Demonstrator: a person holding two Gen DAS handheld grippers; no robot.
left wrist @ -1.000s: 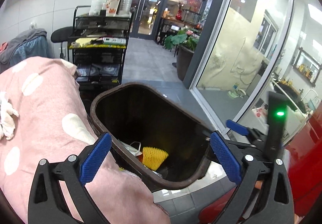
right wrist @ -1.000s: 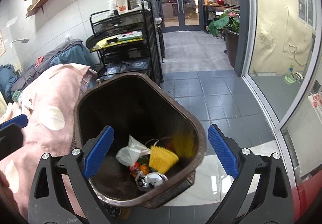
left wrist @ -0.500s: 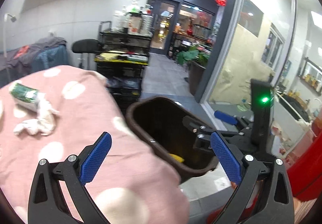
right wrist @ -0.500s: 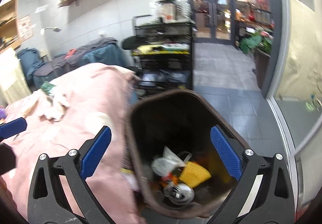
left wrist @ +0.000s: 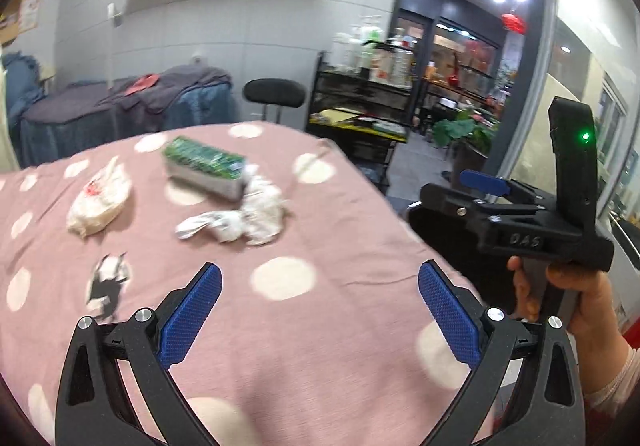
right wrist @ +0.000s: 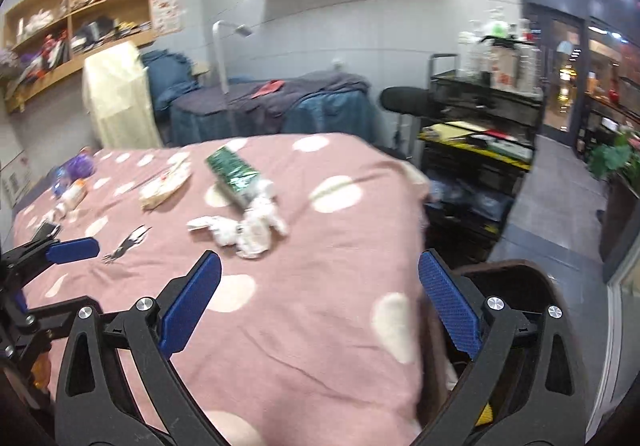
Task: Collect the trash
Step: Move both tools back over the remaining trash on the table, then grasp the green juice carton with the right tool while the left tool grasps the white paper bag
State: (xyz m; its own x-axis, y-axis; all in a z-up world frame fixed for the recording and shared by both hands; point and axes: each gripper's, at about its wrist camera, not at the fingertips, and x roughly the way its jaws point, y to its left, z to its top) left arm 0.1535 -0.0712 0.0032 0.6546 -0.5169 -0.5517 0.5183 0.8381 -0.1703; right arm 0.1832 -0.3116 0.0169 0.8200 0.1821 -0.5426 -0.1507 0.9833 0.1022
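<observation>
Trash lies on a pink polka-dot bed cover [left wrist: 320, 346]: crumpled white tissues [left wrist: 248, 219], a green-topped packet [left wrist: 204, 167], a white plastic bag [left wrist: 100, 201] and a small black-and-white scrap [left wrist: 108, 280]. The same tissues [right wrist: 252, 228], packet [right wrist: 232, 173] and bag [right wrist: 166, 185] show in the right wrist view. My left gripper [left wrist: 318, 316] is open and empty above the cover, short of the tissues. My right gripper [right wrist: 318, 316] is open and empty, over the cover's right edge. The brown trash bin [right wrist: 532, 286] stands on the floor at the bed's right side.
My right gripper also shows at the right of the left wrist view [left wrist: 520, 217], held by a hand. A black wire cart [right wrist: 480, 141] and a black stool [right wrist: 404, 99] stand beyond the bed. More small items [right wrist: 72, 185] lie at the bed's far left.
Both grippers have swung left, away from over the trash bin and onto the bed. The bin has dropped to the right edge of view and the trash on the cover has come into sight.
</observation>
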